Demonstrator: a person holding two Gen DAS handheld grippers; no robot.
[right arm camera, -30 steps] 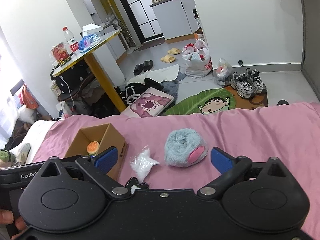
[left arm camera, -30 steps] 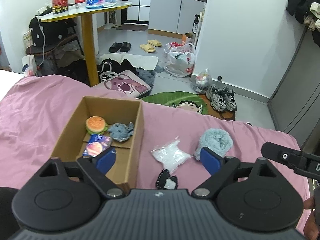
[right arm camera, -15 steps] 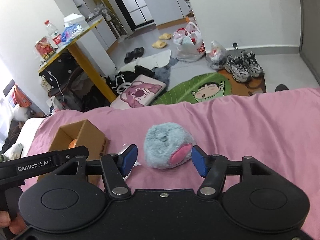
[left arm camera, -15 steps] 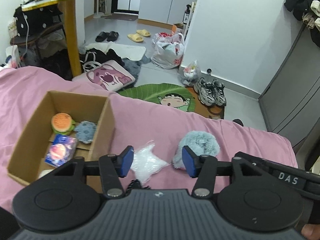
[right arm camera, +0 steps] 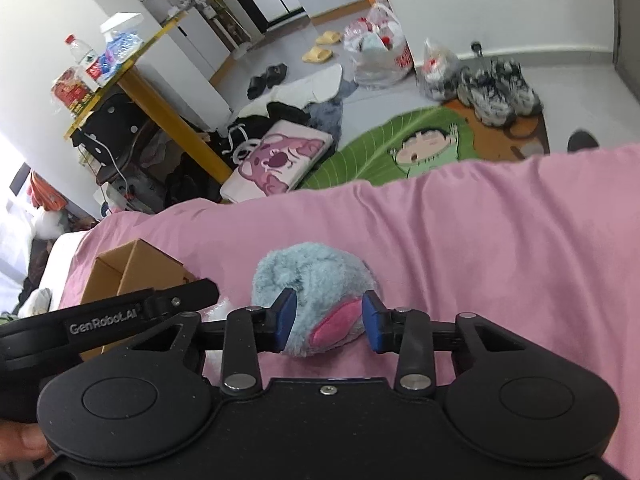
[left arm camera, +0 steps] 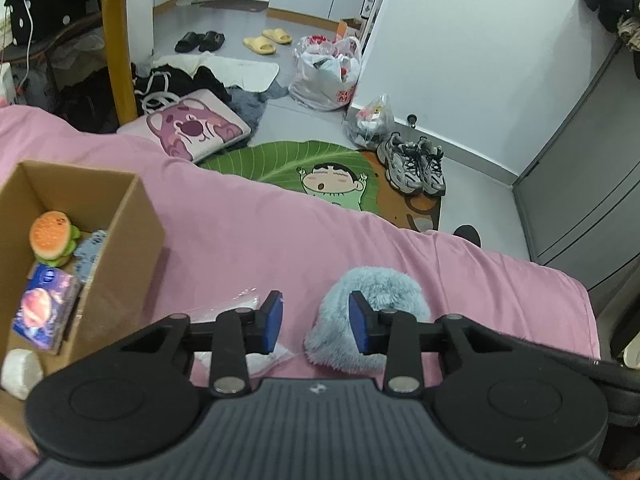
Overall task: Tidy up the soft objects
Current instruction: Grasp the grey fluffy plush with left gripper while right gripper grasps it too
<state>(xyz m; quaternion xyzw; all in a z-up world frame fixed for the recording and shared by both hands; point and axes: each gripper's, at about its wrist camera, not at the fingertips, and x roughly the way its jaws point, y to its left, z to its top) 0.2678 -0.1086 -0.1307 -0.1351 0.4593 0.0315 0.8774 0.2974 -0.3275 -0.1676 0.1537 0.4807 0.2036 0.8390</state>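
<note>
- Right gripper (right arm camera: 326,322) sits low over the pink bedspread (right arm camera: 500,240), its blue pads (right arm camera: 285,320) on either side of the fluffy blue plush (right arm camera: 312,280); the jaws stand narrow around it, and whether the pads press the fur I cannot tell.
- The plush lies on the bedspread, pink patch facing the right camera, well to the right of the cardboard box (right arm camera: 132,268).
- Left gripper (left arm camera: 316,322) hovers just beside it, jaws narrow with nothing between them; its right pad overlaps the plush (left arm camera: 380,292) in the left view.
- A clear plastic packet (left arm camera: 240,308) lies under the left finger, between box and plush.
- Inside the box (left arm camera: 132,216): a burger toy (left arm camera: 50,236), a small blue plush (left arm camera: 90,254), a purple pack (left arm camera: 44,310) and a white ball (left arm camera: 20,372).
</note>
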